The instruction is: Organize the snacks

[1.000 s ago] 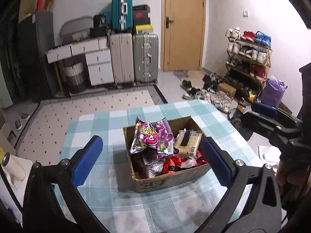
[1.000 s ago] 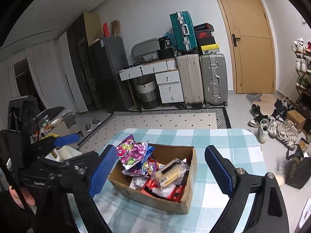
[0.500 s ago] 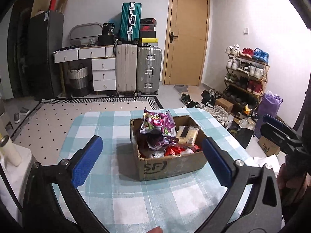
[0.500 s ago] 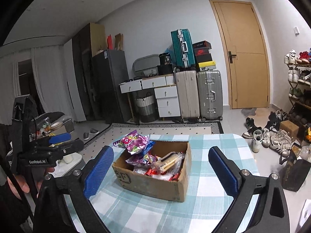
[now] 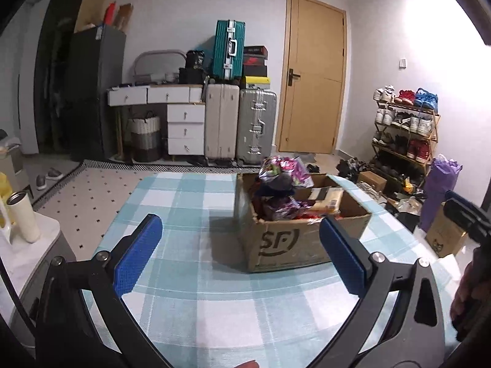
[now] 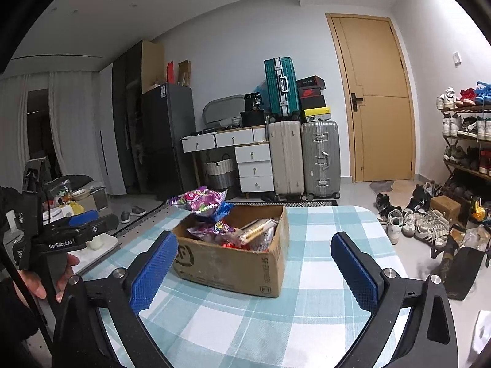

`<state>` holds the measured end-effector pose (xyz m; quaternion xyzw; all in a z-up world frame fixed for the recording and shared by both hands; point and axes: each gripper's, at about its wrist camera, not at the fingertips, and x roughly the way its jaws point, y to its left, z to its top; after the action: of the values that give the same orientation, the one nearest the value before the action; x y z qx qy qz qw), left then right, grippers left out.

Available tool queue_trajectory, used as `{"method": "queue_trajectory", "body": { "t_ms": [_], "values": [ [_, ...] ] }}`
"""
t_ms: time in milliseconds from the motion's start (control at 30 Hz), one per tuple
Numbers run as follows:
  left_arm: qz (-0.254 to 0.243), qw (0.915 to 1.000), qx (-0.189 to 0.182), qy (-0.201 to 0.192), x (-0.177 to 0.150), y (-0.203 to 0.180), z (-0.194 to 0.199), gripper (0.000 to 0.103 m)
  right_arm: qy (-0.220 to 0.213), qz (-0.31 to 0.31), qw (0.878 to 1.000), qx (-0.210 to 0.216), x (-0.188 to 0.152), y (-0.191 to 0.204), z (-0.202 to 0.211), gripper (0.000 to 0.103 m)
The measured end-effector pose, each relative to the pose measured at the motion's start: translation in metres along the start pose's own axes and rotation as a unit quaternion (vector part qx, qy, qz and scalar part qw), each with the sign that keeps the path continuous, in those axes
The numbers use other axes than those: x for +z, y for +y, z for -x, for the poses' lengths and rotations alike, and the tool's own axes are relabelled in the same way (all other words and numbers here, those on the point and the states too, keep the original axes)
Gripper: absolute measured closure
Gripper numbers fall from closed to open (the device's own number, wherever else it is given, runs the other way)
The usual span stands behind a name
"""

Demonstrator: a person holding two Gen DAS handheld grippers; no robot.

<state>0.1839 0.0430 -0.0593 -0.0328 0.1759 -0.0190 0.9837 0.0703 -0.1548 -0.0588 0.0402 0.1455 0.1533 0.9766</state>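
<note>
While both grippers hang above the near edge of a table [image 5: 190,202] covered in a blue-and-white checked cloth, neither one touches anything. An open cardboard box [image 5: 294,242] stands on the cloth toward the table's far right corner as the left wrist view shows it, and printed letters mark its near wall. Snack packets are piled inside and rise above the rim. A purple snack bag [image 5: 284,168] sits on top at the box's far left corner, standing higher than the rest. A pale yellow packet [image 5: 330,196] lies flat toward the right side of the box, and red wrappers [image 6: 234,245] show low among the pile.

The left gripper [image 5: 242,257] has its two blue-padded fingers spread wide apart and holds nothing; the box's near left corner shows between them. The right gripper [image 6: 254,273] is likewise spread wide and holds nothing, with the box between its fingers and farther away. The left gripper [image 6: 83,224] also appears at the left of the right wrist view, held by the person's left hand [image 6: 40,279], off the table's left edge.

Behind the table stand three suitcases [image 6: 302,159], a white set of drawers [image 5: 185,128], a tan door [image 6: 379,101] and a shoe rack [image 5: 405,132].
</note>
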Motion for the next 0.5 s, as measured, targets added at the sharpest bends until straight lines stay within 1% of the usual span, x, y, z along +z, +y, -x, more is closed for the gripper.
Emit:
{"method": "queue_trajectory", "body": {
  "t_ms": [100, 167, 267, 367, 500],
  "values": [
    [-0.006, 0.9999, 0.013, -0.007, -0.016, 0.001, -0.005, 0.001, -0.006, -0.002, 1.000, -0.005, -0.011, -0.002, -0.001, 0.001],
    [-0.010, 0.9994, 0.031, -0.008, -0.029, 0.002, -0.012, 0.001, -0.010, -0.002, 1.000, -0.015, -0.019, -0.005, -0.003, 0.001],
    [-0.006, 0.9991, 0.040, -0.010, -0.042, 0.005, -0.019, 0.001, -0.012, 0.003, 1.000, -0.023, -0.030, -0.004, -0.009, 0.001],
    [-0.015, 0.9988, 0.041, -0.022, -0.051, 0.004, -0.024, 0.001, -0.010, 0.021, 0.999, -0.036, -0.039, -0.001, -0.015, 0.001],
    [-0.029, 0.9982, 0.042, -0.031, -0.060, 0.001, -0.028, 0.001, -0.023, 0.040, 0.998, -0.049, -0.050, 0.002, -0.017, 0.001]
  ]
}}
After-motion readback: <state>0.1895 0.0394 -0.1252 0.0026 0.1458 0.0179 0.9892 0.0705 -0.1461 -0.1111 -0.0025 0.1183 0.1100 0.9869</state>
